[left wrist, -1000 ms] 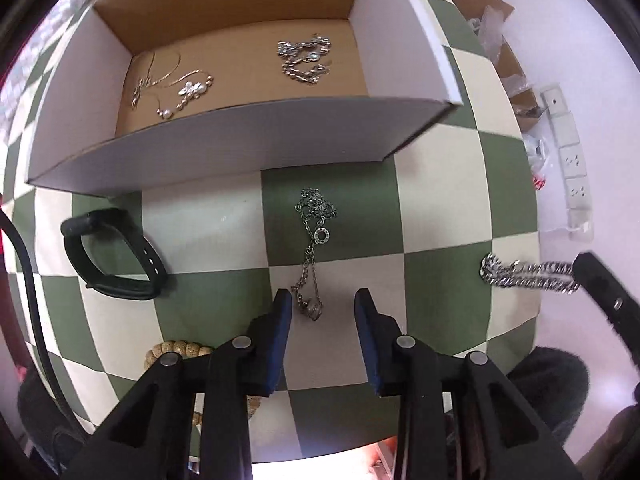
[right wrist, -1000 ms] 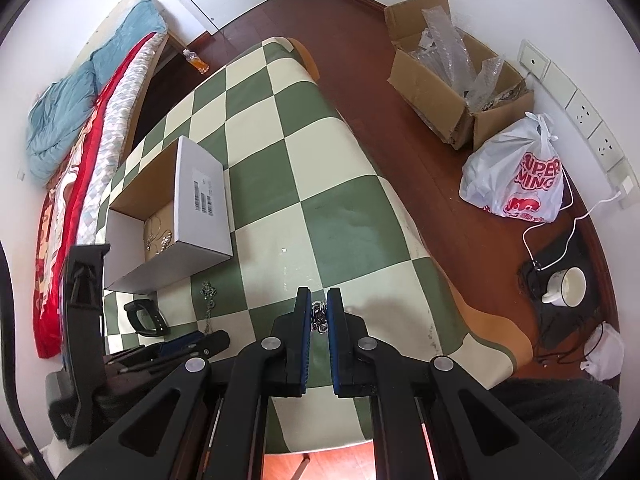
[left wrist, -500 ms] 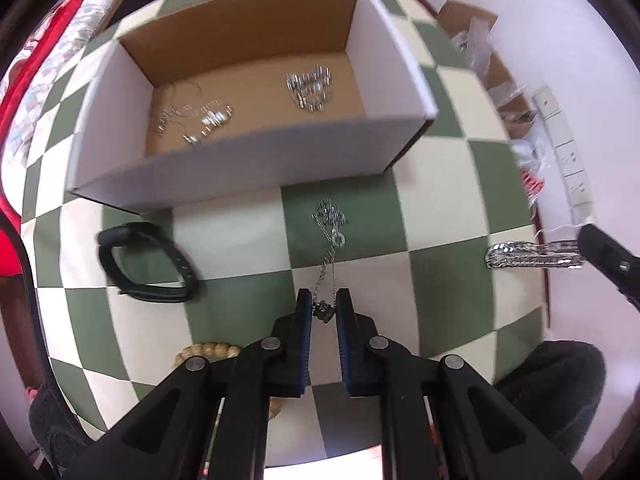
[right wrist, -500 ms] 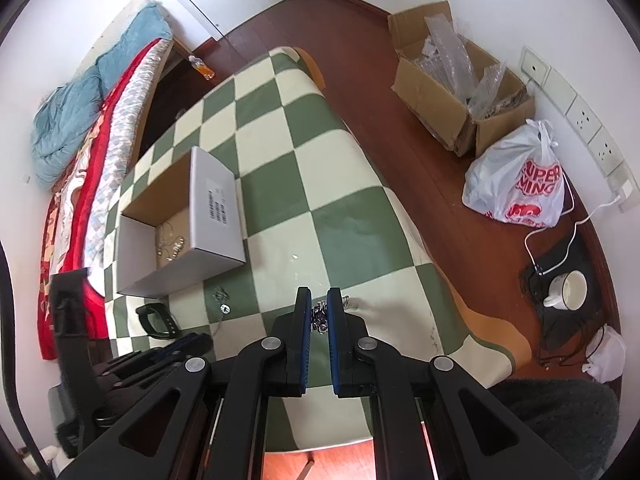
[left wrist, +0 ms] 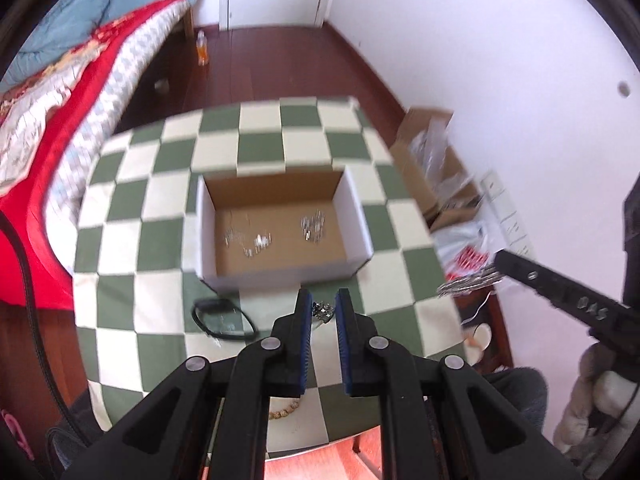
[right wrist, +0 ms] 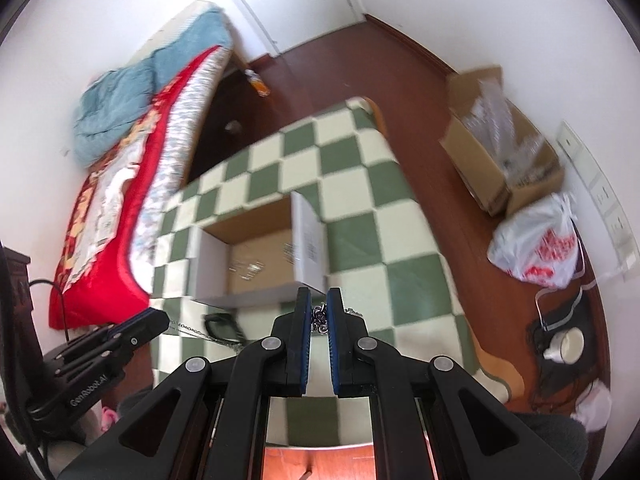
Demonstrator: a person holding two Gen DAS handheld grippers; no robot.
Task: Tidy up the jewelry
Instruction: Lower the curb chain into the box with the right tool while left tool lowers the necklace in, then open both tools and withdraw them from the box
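Jewelry lies in two small shiny heaps [left wrist: 256, 240] on the floor of the open cardboard box [left wrist: 280, 272] in the middle of the bench [left wrist: 132, 240]. Only the left wrist view looks straight down into the box and shows both heaps. The left gripper [left wrist: 323, 314] is pressed onto a thin silver necklace [left wrist: 322, 312], lifted above the bench. From the right wrist view, that necklace hangs as a fine line [right wrist: 200, 334] from the left gripper's tip at 9 o'clock.

The right gripper [right wrist: 319, 316] pinches a chunky silver chain [right wrist: 319, 320]. The left wrist view shows this chain [left wrist: 470, 284] sticking out at 3 o'clock, held in the air.

A black wristband [left wrist: 224, 318] lies just in front of the box. Wooden beads [left wrist: 284, 414] peek out behind the left gripper's fingers. The bench has a green and cream checked cloth. A bed with a red quilt [right wrist: 108, 208] stands at 10 o'clock. On the brown floor sit a second cardboard box [right wrist: 500, 168] and a white bag [right wrist: 540, 240].
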